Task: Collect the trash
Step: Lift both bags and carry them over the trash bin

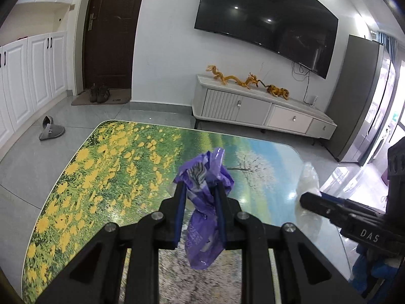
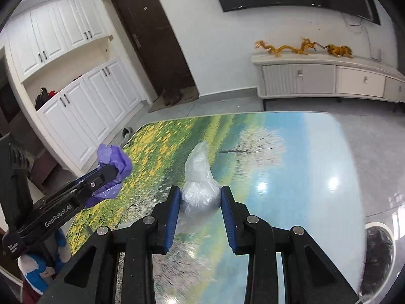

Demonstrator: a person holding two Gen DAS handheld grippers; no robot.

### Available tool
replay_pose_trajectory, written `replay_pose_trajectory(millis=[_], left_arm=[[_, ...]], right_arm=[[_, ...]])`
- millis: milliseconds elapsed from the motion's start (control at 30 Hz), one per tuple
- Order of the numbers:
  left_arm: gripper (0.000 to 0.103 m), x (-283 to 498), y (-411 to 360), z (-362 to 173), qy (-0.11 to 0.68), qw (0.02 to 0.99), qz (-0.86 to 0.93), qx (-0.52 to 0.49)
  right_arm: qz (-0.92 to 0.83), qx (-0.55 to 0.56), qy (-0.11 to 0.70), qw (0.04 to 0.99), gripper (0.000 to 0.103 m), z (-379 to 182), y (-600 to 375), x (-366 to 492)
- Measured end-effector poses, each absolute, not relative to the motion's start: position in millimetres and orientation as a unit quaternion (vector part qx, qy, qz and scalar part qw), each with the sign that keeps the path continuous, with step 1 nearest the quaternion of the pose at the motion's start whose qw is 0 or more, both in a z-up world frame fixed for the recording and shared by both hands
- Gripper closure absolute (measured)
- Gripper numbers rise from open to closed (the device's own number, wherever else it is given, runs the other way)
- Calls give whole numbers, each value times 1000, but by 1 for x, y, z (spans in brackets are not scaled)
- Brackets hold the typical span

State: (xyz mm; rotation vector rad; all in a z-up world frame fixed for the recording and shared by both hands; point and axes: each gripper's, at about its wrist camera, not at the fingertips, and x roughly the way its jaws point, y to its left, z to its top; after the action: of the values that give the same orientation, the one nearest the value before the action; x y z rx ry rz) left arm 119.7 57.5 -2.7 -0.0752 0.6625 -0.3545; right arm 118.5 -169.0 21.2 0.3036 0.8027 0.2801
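My left gripper [image 1: 200, 187] is shut on a crumpled purple plastic wrapper [image 1: 205, 177] and holds it above the table [image 1: 106, 167], which has a flower-meadow print. The wrapper hangs down between the fingers. It also shows in the right wrist view [image 2: 114, 162], in the left gripper [image 2: 111, 174]. My right gripper [image 2: 200, 192] is shut on a clear crumpled plastic bag [image 2: 198, 177] over the table's [image 2: 316, 164] middle. The bag [image 1: 308, 177] and the right gripper [image 1: 307, 198] also show at the right of the left wrist view.
A white TV cabinet [image 1: 258, 109] with yellow dragon figures stands against the far wall under a television [image 1: 265, 17]. A grey slipper [image 1: 50, 131] lies on the floor left of the table. White cupboards [image 2: 76, 116] line the left wall beside a dark door [image 2: 154, 40].
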Motion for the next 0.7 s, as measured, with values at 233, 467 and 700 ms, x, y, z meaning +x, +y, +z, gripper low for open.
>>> replay_pose_trajectory(millis=[233, 467, 700], left_arm=[[82, 88, 32, 11, 307, 938, -160, -21], [82, 59, 14, 23, 292, 945, -146, -7], [82, 37, 0, 41, 267, 955, -130, 10]], right_arm=[[92, 171, 368, 909, 72, 30, -212, 90], [81, 184, 349, 915, 72, 38, -233, 69], [74, 180, 320, 927, 72, 54, -245, 51]])
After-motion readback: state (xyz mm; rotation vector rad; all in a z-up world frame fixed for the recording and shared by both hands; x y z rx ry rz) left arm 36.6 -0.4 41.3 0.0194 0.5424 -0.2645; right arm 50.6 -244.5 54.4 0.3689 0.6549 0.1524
